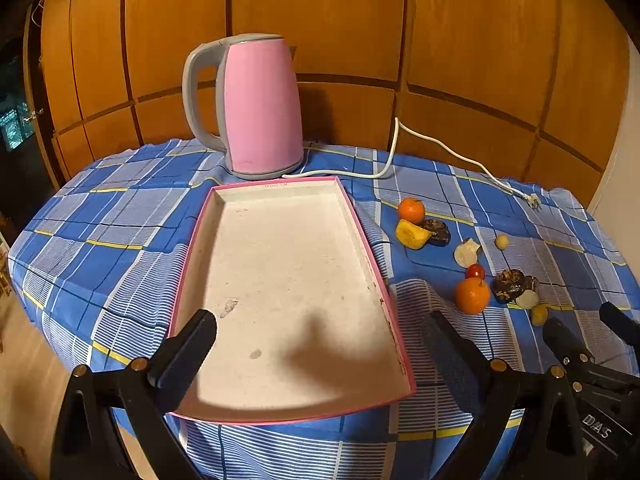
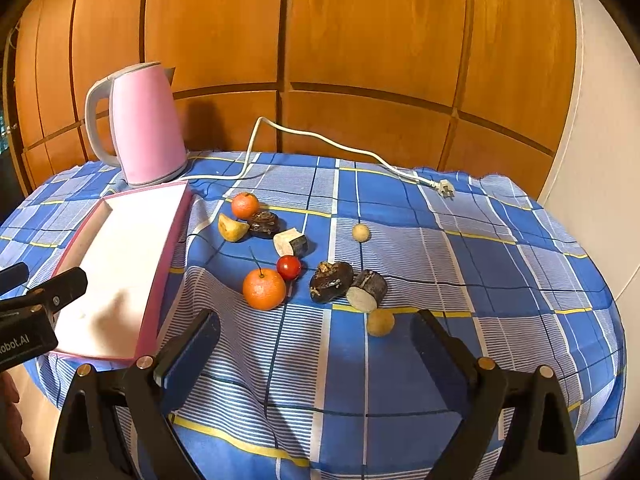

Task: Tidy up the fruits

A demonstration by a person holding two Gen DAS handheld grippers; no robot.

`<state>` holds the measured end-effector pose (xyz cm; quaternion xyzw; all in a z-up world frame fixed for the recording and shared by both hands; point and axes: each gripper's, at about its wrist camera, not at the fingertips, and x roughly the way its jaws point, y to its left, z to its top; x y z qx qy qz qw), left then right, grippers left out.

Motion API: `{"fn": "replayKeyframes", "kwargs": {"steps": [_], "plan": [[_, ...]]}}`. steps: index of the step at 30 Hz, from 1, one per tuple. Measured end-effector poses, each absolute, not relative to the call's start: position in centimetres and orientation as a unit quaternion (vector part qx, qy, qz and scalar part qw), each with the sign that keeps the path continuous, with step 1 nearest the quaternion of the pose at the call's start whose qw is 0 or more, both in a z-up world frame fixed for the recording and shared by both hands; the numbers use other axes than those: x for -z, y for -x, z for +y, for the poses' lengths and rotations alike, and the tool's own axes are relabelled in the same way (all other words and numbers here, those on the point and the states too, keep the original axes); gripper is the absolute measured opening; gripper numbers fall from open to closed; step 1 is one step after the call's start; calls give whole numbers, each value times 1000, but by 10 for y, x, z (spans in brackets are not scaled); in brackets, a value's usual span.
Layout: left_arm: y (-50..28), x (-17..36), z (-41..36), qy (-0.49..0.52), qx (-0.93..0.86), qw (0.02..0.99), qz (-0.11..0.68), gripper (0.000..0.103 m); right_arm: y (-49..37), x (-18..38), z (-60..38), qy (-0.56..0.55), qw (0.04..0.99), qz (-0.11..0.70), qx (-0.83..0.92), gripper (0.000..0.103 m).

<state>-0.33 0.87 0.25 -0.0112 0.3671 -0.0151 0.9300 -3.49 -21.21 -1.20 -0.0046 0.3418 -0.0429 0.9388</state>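
While both grippers hovered at the near edge of the bench, no fruit had yet been collected.

Bench: a round top under a blue checked tablecloth (image 2: 400, 360), backed by wooden panelling.

Tray: a shallow pink-rimmed rectangular cardboard tray with a white floor (image 1: 280, 280) lay left of the fruit, with nothing in it.

Kettle: a pink electric kettle with a grey handle (image 1: 260, 108) stood just behind the tray; its white power cord (image 2: 320, 136) trailed right, unplugged.

Fruit, far group: a small orange tangerine (image 2: 245, 205), a yellow fruit wedge (image 2: 232, 227) and a dark brown piece (image 2: 264, 223) lay close together near the tray's far corner.

Fruit, near group: a larger orange with a stem (image 2: 264, 289) sat just beside a small red cherry-like fruit (image 2: 289, 267); dark-skinned, white-fleshed cut pieces (image 2: 366, 290) lay to the right.

Fruit, strays: two small pale yellow balls (image 2: 380, 322) lay apart from the rest.

Left gripper (image 1: 320, 360): jaws spread wide, holding nothing, poised over the tray's near end.

Right gripper (image 2: 316, 356): jaws spread wide, holding nothing, facing the near group of fruit.

Progress: judged from the layout, at the very start; every piece remained on the cloth, and all transfers into the tray were left to do.
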Motion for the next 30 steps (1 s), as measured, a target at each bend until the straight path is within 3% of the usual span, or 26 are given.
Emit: {"fn": "replayKeyframes", "kwargs": {"steps": [30], "plan": [[4,-5,3,10,24,928,372,103,36,7,-207,12,941,337,35,98]]}}
